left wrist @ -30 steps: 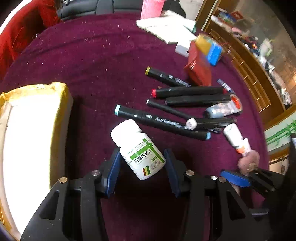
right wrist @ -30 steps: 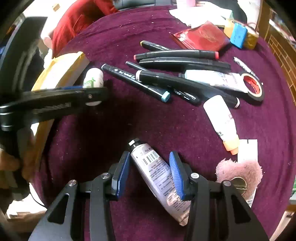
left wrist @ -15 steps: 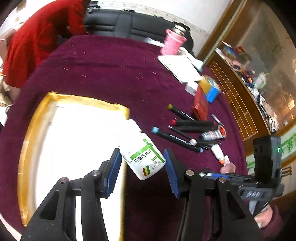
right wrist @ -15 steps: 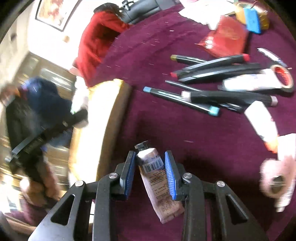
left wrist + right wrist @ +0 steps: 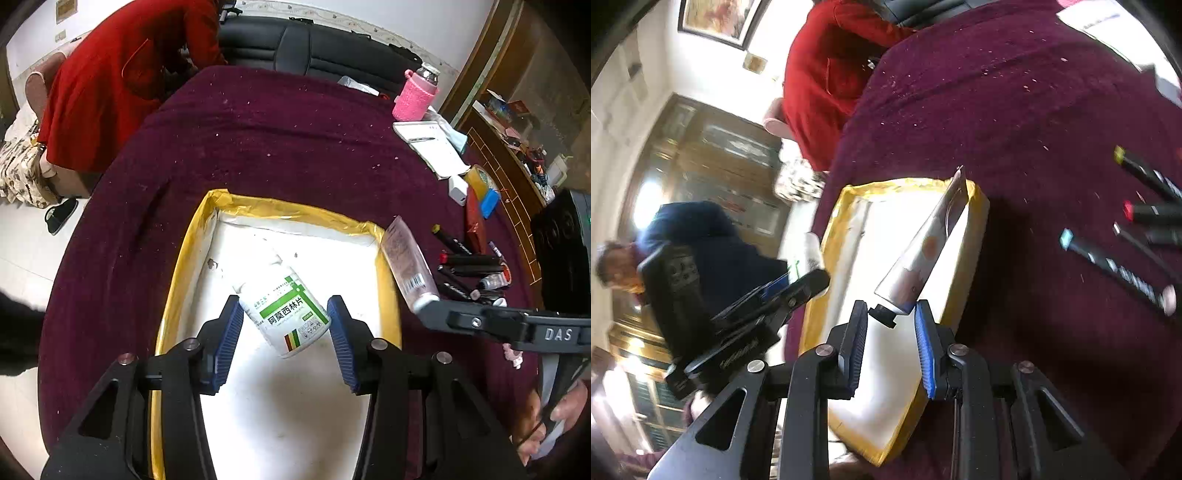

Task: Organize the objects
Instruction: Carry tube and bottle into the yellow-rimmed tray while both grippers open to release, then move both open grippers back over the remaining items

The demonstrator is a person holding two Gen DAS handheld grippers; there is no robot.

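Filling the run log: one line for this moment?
left claw: holds pill bottle over box | right claw: closing on tube | markers: on cloth

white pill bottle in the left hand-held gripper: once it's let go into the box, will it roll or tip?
Probably rolls: the pill bottle is a round, smooth cylinder, held tilted over the box. The box's raised yellow rim should contain it. Likely stiff plastic, unlikely to deform.
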